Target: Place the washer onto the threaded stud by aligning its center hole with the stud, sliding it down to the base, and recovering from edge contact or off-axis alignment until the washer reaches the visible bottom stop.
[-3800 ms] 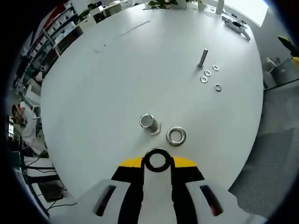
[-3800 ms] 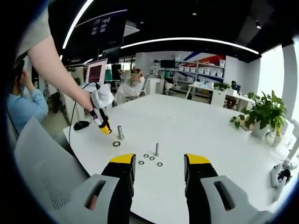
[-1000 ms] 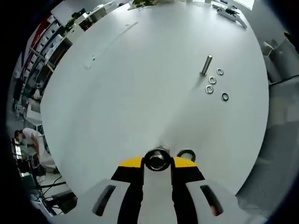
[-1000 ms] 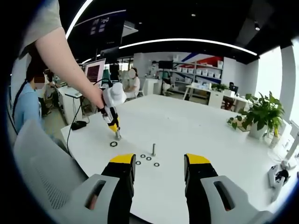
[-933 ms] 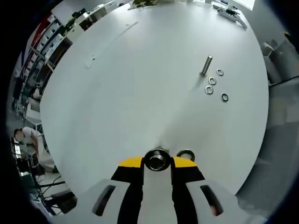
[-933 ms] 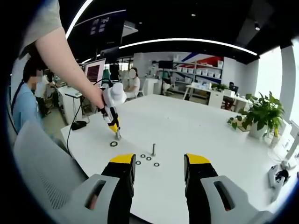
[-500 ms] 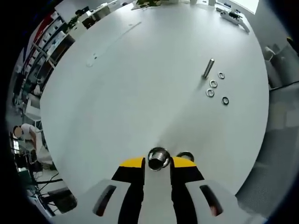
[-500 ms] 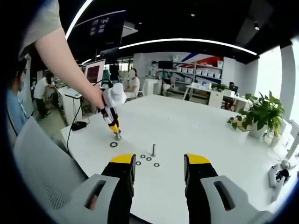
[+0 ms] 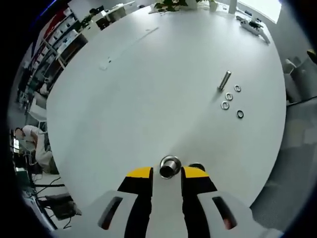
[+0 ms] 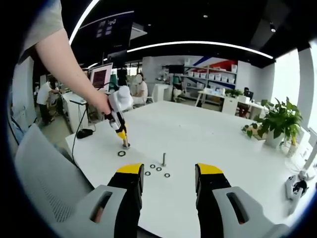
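So over the last second the left gripper (image 9: 167,173) lifted a bit off the short threaded steel stud (image 9: 170,165) on the white round table (image 9: 148,89). The big steel washer (dark ring before) wasn't between its yellow-tipped jaws anymore, so it looked dropped onto the stud, probably seated. Whether those jaws had eased apart, I couldn't tell. The right gripper (image 10: 168,181) hung open, holding nothing.

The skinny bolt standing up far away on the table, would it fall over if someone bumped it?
Probably yes. The thin bolt stands upright on a small foot on the smooth white table, so a nudge would likely tip it. Once down, its round shaft may roll toward the small washers beside it.
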`<state>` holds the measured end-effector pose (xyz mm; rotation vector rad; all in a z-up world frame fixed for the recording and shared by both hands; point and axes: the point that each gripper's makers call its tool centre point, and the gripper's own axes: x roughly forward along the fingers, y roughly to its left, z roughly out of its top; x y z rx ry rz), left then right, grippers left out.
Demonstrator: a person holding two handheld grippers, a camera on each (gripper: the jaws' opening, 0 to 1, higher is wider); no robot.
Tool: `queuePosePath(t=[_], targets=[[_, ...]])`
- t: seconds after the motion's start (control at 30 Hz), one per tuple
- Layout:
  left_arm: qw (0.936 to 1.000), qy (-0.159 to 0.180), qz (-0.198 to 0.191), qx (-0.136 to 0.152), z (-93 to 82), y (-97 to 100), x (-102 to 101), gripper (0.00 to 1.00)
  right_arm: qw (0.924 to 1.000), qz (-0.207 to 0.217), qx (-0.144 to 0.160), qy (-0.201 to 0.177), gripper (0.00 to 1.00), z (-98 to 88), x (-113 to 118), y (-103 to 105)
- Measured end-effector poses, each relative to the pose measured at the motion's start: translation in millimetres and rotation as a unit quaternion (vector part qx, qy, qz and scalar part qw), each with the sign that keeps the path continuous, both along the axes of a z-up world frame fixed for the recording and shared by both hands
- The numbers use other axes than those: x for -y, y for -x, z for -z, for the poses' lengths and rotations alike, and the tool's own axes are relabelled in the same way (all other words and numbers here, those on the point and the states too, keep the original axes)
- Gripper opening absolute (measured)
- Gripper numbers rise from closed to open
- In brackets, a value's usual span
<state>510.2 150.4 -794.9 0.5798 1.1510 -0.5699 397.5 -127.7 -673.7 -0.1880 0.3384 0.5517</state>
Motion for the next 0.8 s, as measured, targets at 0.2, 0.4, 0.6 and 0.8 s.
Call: queuePosePath(t=[0.2, 0.4, 0.6, 0.8], targets=[[0.9996, 0.010, -0.023, 0.016, -9.4, 8.4, -5.8, 0.21, 1.0000, -0.006, 0.000, -0.001, 0.43, -0.1, -2.5, 1.0], [0.9976, 0.030, -0.049, 0.038, -22.1, 23.6, -9.5, 0.23, 0.9999, -0.011, -0.002, -0.004, 0.43, 0.0, -4.7, 1.7], [0.9926, 0.060, -0.086, 0.061, -34.9, 42.6, -12.8, 0.23, 0.9998, -0.019, -0.005, -0.007, 0.43, 0.4, -8.1, 3.2], [0.9879, 0.074, -0.101, 0.091, -50.1, 58.8, -18.7, 0.23, 0.9995, -0.029, -0.005, -0.010, 0.43, 0.2, -11.9, 5.2]])
